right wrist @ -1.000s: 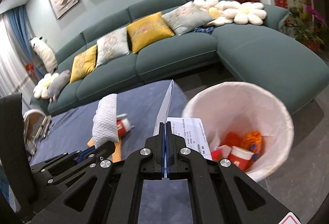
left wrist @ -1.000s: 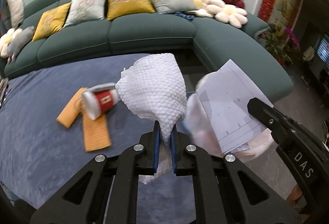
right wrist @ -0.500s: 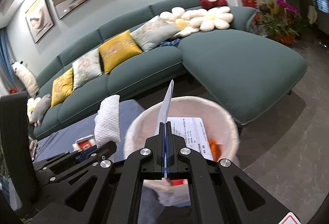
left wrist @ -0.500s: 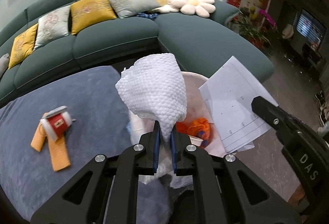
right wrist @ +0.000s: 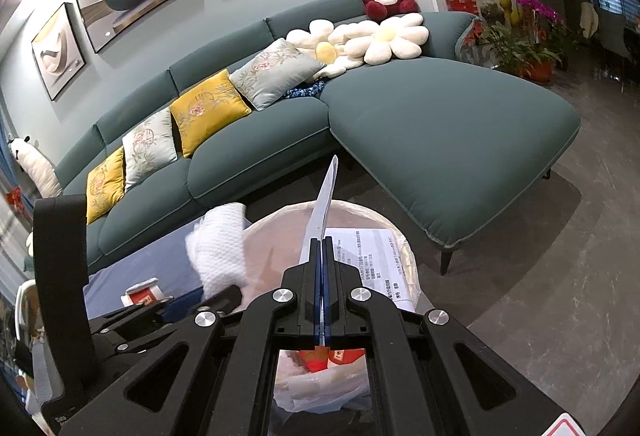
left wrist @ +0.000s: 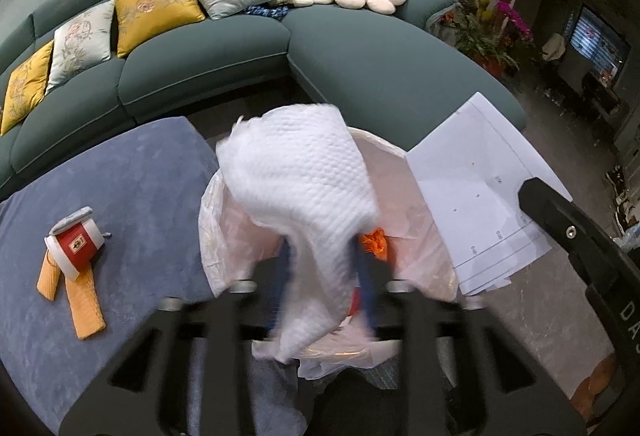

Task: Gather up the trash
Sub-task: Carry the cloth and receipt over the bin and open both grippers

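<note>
Left gripper (left wrist: 322,276) at lower centre of the left wrist view, fingers (left wrist: 282,268) just spread apart, white paper towel (left wrist: 304,188) loose between them, blurred, above the mouth of the bag-lined trash bin (left wrist: 224,220). Right gripper (right wrist: 322,292) at lower centre of the right wrist view, fingers clamped tight on a printed paper sheet (right wrist: 322,208), edge-on over the same bin. Orange scraps (left wrist: 374,242) visible inside. Left on the blue ottoman (left wrist: 140,172) at lower left: red-and-white cup (left wrist: 76,246) tipped over an orange cloth (left wrist: 82,300).
</note>
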